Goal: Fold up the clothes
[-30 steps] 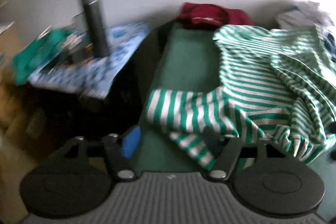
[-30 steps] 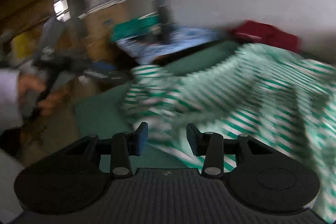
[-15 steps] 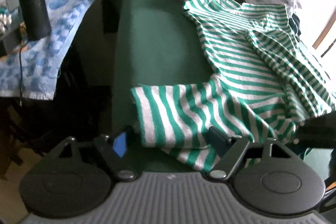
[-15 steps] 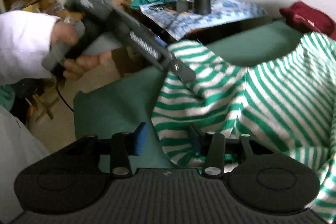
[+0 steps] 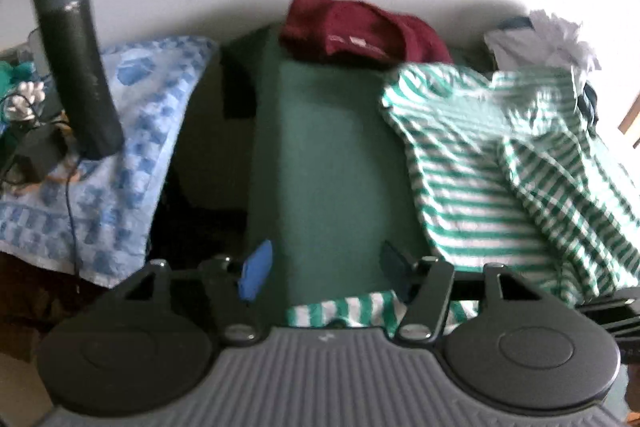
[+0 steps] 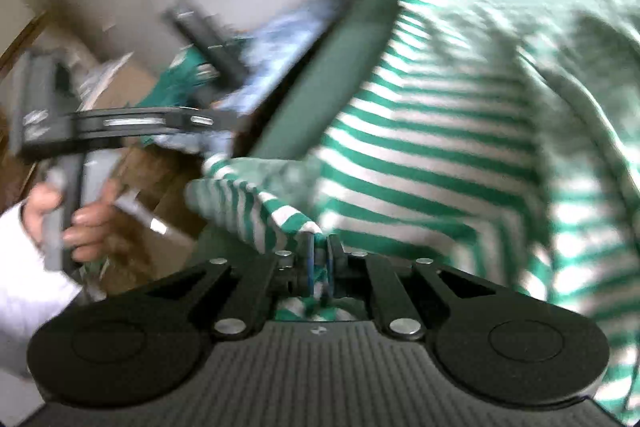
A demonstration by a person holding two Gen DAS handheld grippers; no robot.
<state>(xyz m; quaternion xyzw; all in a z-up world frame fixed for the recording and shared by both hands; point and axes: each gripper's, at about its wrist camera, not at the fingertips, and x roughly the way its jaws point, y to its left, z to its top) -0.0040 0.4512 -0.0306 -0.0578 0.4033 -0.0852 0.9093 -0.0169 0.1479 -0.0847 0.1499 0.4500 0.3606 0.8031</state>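
Right gripper (image 6: 319, 251) closing, pinching striped shirt (image 6: 440, 131); left gripper (image 5: 324, 267) spread, empty.

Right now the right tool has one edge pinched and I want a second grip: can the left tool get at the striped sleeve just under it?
Probably yes: the left tool is open, and the striped sleeve lies unobstructed just below it.

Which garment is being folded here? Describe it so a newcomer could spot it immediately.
Start at the green table against the pale wall. Its right side is covered by the striped shirt, a rumpled top pinched at one edge by the right gripper. Unlike the plain maroon garment behind it, it has green and white stripes.
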